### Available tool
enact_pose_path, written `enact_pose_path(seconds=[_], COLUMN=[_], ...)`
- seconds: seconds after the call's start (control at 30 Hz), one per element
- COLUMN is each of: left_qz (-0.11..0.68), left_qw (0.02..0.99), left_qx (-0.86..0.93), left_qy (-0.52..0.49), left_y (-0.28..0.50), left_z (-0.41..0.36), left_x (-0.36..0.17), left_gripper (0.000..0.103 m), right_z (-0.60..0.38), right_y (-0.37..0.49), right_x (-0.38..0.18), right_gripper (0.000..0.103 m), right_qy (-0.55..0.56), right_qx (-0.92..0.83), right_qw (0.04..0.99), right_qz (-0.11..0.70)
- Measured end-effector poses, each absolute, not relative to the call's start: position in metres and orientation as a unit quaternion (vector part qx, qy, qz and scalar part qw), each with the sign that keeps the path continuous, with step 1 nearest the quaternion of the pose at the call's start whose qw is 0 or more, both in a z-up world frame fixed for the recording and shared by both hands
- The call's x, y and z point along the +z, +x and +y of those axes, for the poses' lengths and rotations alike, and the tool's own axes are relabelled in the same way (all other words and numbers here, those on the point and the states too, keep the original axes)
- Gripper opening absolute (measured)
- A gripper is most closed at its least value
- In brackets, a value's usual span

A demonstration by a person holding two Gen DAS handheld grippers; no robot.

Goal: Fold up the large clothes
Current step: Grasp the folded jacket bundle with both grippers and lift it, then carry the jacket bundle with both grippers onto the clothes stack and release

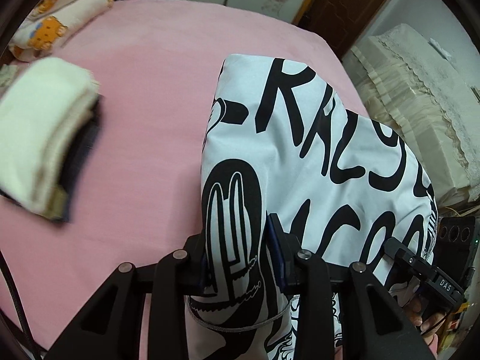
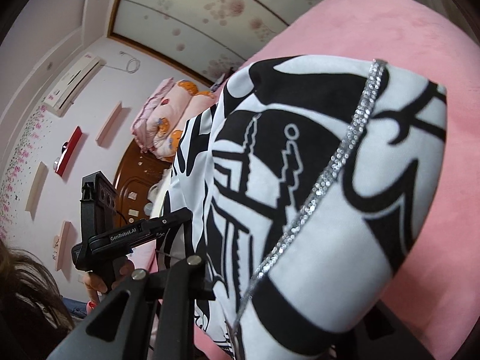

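A large white garment with bold black lettering [image 1: 300, 138] hangs bunched over the pink bed [image 1: 156, 90]. My left gripper [image 1: 240, 267] is shut on a fold of it, with cloth pinched between the jaws. In the right wrist view the same garment [image 2: 315, 180], with a silver sequin strip [image 2: 339, 162], drapes over my right gripper and hides its fingertips. The other handheld gripper body [image 2: 120, 237] shows at the left, held in a hand.
A folded stack of cream and dark clothes [image 1: 45, 138] lies at the left of the bed. Patterned pillows [image 1: 57, 21] sit at the head. A covered cabinet [image 1: 420, 105] stands to the right of the bed, a wooden door [image 1: 345, 6] behind.
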State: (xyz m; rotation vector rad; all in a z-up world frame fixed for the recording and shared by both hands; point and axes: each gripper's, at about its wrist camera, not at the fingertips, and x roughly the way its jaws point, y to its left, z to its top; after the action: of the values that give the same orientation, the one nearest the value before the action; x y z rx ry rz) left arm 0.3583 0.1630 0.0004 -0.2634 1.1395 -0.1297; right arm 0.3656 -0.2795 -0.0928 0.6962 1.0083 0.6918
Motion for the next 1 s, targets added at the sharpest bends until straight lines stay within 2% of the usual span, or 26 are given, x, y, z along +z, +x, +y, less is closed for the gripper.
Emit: enact_pose_path(seconds=[0.37, 0.7, 0.83, 1.0], left_qz=[0.513, 0.487, 0.483, 0.485], left_qw=[0.855, 0.867, 0.868, 0.865], left_qx=[0.037, 0.103, 0.116, 0.120], left_qy=[-0.069, -0.010, 0.000, 0.036], left_y=[0.354, 0.417, 0.450, 0.487], left_z=[0.404, 0.571, 0.617, 0.631], left_x=[0.075, 0.117, 0.094, 0.026], left_gripper=[0.031, 0.031, 0.032, 0.036], right_z=[-0.037, 0.139, 0.184, 0.227], right_y=[0.397, 0.479, 0.512, 0.550], right_x=[-0.065, -0.053, -0.072, -0.121], right_gripper=[0.020, 0.020, 0.020, 0.019], right_qy=[0.330, 0.344, 0.360, 0.346], right_qx=[0.402, 0.461, 0.456, 0.430], right_qw=[0.739, 0.710, 0.707, 0.704], right_qz=[0.429, 0.406, 0.403, 0.447])
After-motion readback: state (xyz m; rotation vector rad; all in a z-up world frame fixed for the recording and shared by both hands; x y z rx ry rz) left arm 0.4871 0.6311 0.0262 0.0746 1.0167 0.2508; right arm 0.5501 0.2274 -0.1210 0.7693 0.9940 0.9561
